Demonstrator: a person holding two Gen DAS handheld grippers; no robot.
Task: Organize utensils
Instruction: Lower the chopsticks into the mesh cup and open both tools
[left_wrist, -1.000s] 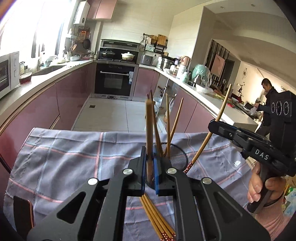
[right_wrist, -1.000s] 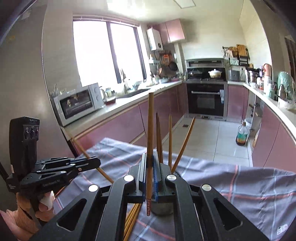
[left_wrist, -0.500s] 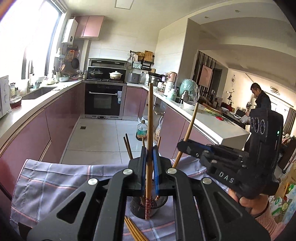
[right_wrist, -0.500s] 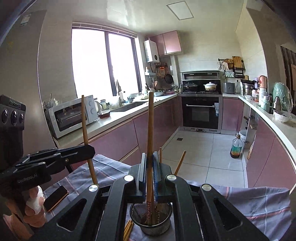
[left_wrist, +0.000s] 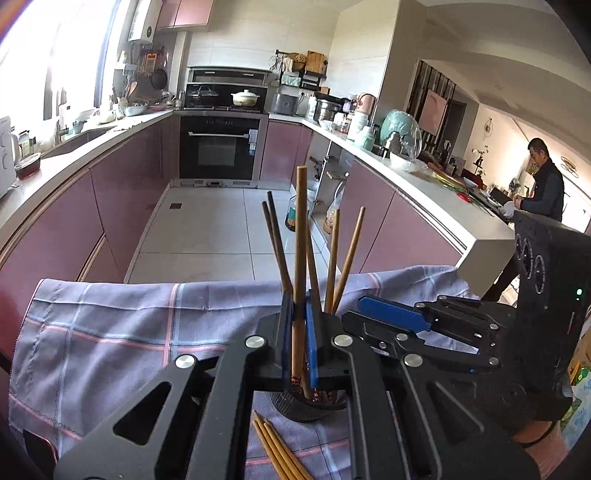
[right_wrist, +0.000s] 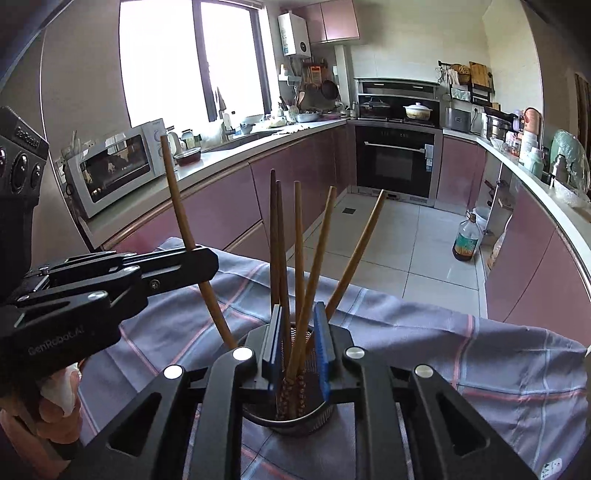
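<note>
A dark mesh utensil cup (right_wrist: 295, 415) stands on a checked cloth (right_wrist: 461, 350) and holds several wooden chopsticks (right_wrist: 299, 258). My right gripper (right_wrist: 298, 347) is open just above the cup, its blue pads either side of the standing chopsticks. My left gripper (left_wrist: 298, 347) is shut on one chopstick (left_wrist: 300, 258), held upright with its patterned end over the cup (left_wrist: 306, 406). In the right wrist view the left gripper (right_wrist: 207, 264) holds that chopstick (right_wrist: 177, 206) tilted at the left. Several loose chopsticks (left_wrist: 277, 450) lie on the cloth by the cup.
The cloth-covered table (left_wrist: 110, 332) sits in a kitchen with pink cabinets. A microwave (right_wrist: 114, 166) stands on the left counter, an oven (right_wrist: 395, 162) at the back. A person (left_wrist: 543, 188) stands far right. A bottle (right_wrist: 466, 240) stands on the floor.
My right gripper opened and let its chopstick drop into the cup. My left gripper lowered and tilted its chopstick toward the cup.
</note>
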